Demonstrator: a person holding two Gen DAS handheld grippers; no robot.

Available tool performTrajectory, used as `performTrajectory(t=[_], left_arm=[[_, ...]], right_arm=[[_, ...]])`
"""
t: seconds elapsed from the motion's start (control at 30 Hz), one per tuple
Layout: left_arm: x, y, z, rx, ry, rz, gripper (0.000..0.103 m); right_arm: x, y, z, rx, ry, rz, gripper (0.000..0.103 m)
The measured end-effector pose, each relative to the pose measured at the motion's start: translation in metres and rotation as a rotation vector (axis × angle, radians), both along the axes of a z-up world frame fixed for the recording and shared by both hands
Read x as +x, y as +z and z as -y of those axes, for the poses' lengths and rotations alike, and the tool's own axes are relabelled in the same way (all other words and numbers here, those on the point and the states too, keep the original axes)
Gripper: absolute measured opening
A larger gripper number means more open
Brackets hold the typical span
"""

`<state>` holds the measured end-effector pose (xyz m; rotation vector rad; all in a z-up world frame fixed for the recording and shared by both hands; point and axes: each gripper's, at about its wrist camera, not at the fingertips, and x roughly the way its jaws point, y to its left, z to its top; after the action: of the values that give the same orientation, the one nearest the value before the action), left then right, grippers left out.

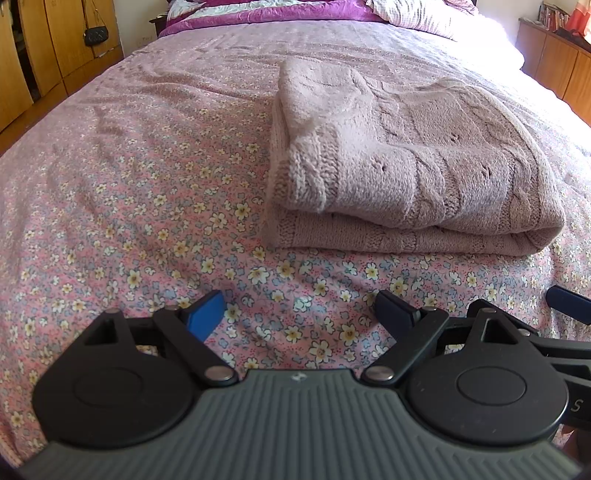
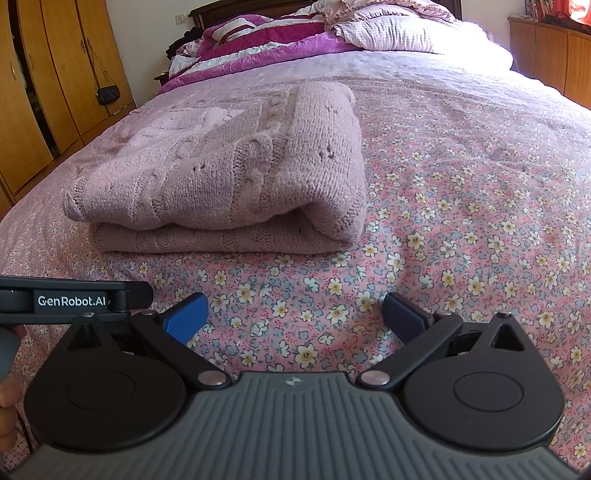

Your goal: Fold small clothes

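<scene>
Resting folded sweater (image 1: 406, 166) on bed (image 1: 129, 184)

Sweater (image 1: 424, 155) underside: hidden against bedsheet (image 1: 129, 192) | wardrobe (image 1: 33, 55): cut at upper left | cabinet (image 2: 554, 55): cut at upper right, shelf items blurred | hand (image 2: 7, 398): cut at lower left

One folded pink knitted sweater (image 1: 413, 173) is lying on one bed (image 1: 129, 177) with a floral sheet. Two grippers are showing: the left gripper (image 1: 299, 314) and the right gripper (image 2: 295, 314), each carrying two blue pads. One small black handbag (image 1: 95, 35) is hanging on the wooden wardrobe (image 1: 40, 55). One checked pillow (image 2: 388, 33) is resting at the head, beside one magenta quilt (image 2: 266, 40).
</scene>
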<state>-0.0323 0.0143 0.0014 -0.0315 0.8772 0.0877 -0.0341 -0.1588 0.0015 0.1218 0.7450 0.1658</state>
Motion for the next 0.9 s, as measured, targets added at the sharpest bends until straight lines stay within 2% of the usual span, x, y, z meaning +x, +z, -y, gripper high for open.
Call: performTrajectory(t=[0.9], left_arm=[[0.0015,-0.0015,-0.0006,0.005,-0.002,-0.006,0.092]], right_arm=[[-0.0008,0.0008,-0.0008,0.0,0.001,-0.001,0.103]])
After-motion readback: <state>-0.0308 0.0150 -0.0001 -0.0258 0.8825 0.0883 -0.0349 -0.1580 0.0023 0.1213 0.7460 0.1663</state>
